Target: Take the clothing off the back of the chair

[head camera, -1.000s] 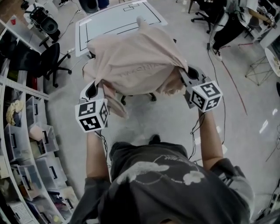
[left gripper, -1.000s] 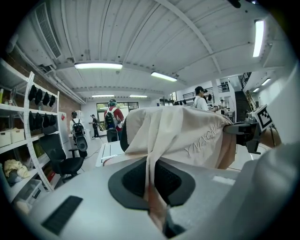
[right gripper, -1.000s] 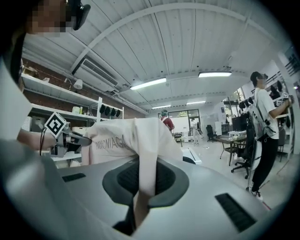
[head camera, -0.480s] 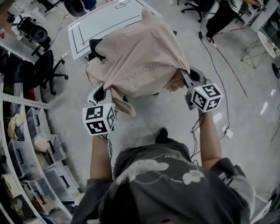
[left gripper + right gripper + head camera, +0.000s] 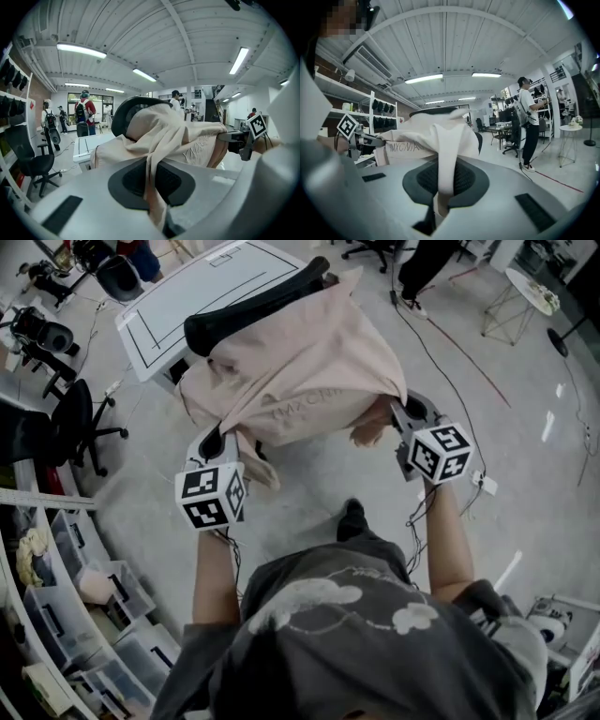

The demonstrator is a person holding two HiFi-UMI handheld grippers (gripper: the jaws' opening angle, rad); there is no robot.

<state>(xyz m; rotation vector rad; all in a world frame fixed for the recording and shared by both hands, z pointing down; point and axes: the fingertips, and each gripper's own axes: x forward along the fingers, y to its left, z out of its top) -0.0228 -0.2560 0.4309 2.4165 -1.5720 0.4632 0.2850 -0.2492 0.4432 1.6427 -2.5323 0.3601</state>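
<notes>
Pinched tight in the closed left hand-held gripper (image 5: 212, 441): one bunched edge of the beige clothing (image 5: 300, 371). Pinched likewise in the closed right hand-held gripper (image 5: 412, 414): the opposite edge. Stretched between both, far part draped over the black chair (image 5: 251, 307) back.

**Lettering.** A single line of tone-on-tone capitals (image 5: 405, 148) runs across the pale pink garment (image 5: 440, 136). In the right gripper view it reads roughly "MXCNIA", though the first and last letters are uncertain. The left gripper view shows the same line slanted and creased, legible only as "YMX…". In the head view its letters are too small to read.

**Markers.** The left cube (image 5: 208, 495), on the left gripper (image 5: 217, 434), and the right cube (image 5: 439, 451), on the right gripper (image 5: 405, 411), carry black-and-white square code patterns. These contain no letters or digits.

No other print is legible.
</notes>
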